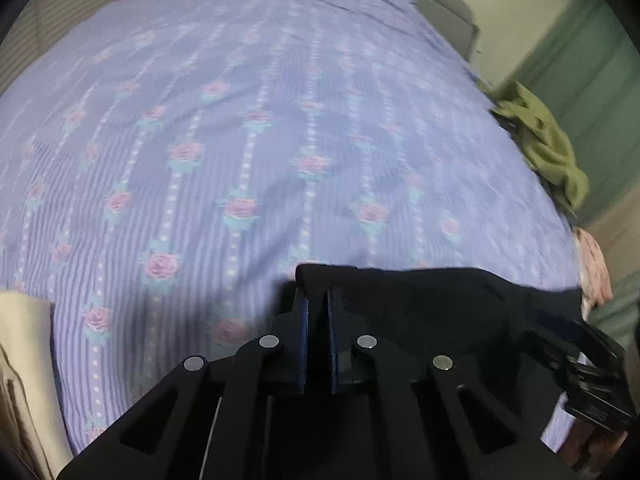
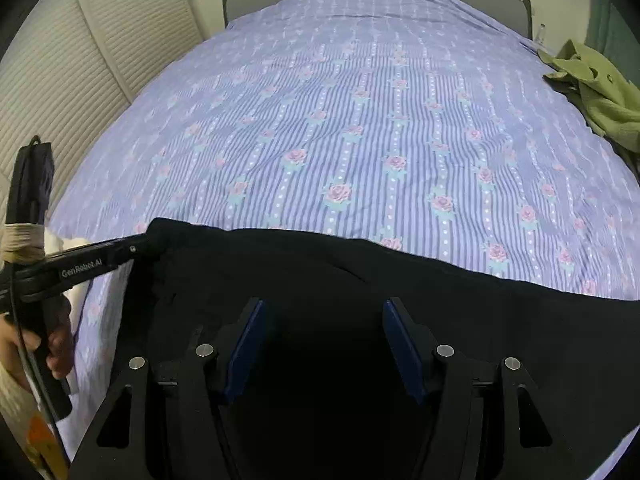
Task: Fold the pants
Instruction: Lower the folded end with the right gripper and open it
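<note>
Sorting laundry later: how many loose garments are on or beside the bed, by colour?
Black: 1, pants
Green: 1, garment
Pink: 1, cloth
Cream: 1, cloth
Total: 4

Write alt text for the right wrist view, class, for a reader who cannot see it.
The right claw hangs open over black pants spread on a bed with a purple floral striped cover. At left, the left claw pinches the pants' corner. A green garment lies at the bed's far right edge.
</note>
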A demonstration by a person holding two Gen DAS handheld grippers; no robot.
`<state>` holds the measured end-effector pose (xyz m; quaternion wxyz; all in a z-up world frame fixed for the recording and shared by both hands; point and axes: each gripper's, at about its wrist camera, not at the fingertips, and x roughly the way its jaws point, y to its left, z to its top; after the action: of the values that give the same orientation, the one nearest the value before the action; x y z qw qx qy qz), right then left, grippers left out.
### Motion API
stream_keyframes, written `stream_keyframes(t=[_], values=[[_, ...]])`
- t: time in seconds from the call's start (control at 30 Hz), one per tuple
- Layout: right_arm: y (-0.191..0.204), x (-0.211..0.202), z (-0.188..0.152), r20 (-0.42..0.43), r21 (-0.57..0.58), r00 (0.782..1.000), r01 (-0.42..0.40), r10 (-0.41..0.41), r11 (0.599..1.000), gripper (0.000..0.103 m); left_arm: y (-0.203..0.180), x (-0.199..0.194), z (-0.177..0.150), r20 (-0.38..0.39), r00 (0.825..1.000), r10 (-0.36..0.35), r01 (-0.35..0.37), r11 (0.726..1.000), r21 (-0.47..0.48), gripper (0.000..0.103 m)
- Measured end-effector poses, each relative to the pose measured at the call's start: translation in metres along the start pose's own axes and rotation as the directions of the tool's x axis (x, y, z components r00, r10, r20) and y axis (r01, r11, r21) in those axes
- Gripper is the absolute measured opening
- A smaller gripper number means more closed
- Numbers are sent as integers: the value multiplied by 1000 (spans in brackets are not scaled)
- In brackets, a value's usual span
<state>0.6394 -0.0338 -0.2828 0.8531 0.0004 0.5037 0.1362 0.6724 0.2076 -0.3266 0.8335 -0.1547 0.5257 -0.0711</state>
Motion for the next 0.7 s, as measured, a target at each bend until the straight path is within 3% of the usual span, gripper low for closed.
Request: stream_keyframes(t=[0.13, 0.2, 0.27, 0.3, 0.43, 0.57, 0.7], values=[[-3, -4, 6, 22, 6, 1000, 22, -22, 1000, 62, 2, 12, -2, -12, 999, 33, -33, 999, -21, 11], [-5, -9, 5, 30, 4, 999, 39, -39, 999, 62, -12, 5, -2, 3, 992, 126, -126, 991, 46, 20], [-11, -22, 2, 45, 20, 998, 39, -40, 999, 62, -28, -10, 0, 47, 967, 250, -254, 961, 109, 50], [-15, -31, -1, 54, 34, 998, 36, -38, 999, 62, -39, -26, -2, 93, 959, 266, -277, 950, 145, 54], [-34, -71, -12, 72, 85, 997, 1, -8, 996, 62, -85, -73, -15, 164, 960, 227, -265, 927, 266, 64], [-65, -128, -34, 107, 126, 994, -17, 4, 992, 67, -139, -116, -36, 186, 975, 124, -181, 926, 330, 69], [-111, -188, -61, 152, 147, 986, 39, -62, 988, 71, -202, -136, -61, 181, 983, 36, -105, 917, 385, 76]])
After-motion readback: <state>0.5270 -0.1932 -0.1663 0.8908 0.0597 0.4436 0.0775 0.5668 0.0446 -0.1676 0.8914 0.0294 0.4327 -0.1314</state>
